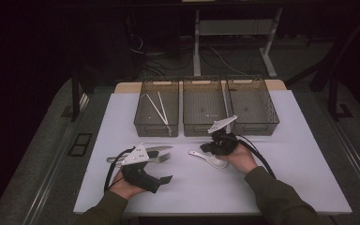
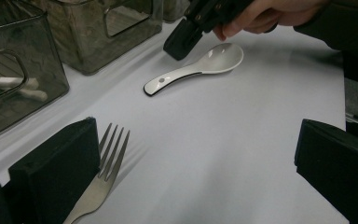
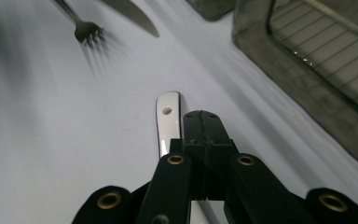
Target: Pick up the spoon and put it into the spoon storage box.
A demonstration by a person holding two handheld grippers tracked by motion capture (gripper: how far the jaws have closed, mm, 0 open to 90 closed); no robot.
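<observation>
White glazed ceramic soup spoon [image 1: 208,158], lying on the white table [image 1: 281,154] at frame centre beneath the right gripper [image 3: 203,122], whose jaws are closed and empty: probably stiff, slick, breakable, best pinched across its flat handle

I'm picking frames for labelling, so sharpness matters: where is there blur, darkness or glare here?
High view: the room behind the bins is nearly black, the table evenly lit. Right gripper view: the fork is smeared and the far left corner hazy. Left gripper view: sharp, with a soft highlight in the spoon bowl.
</observation>
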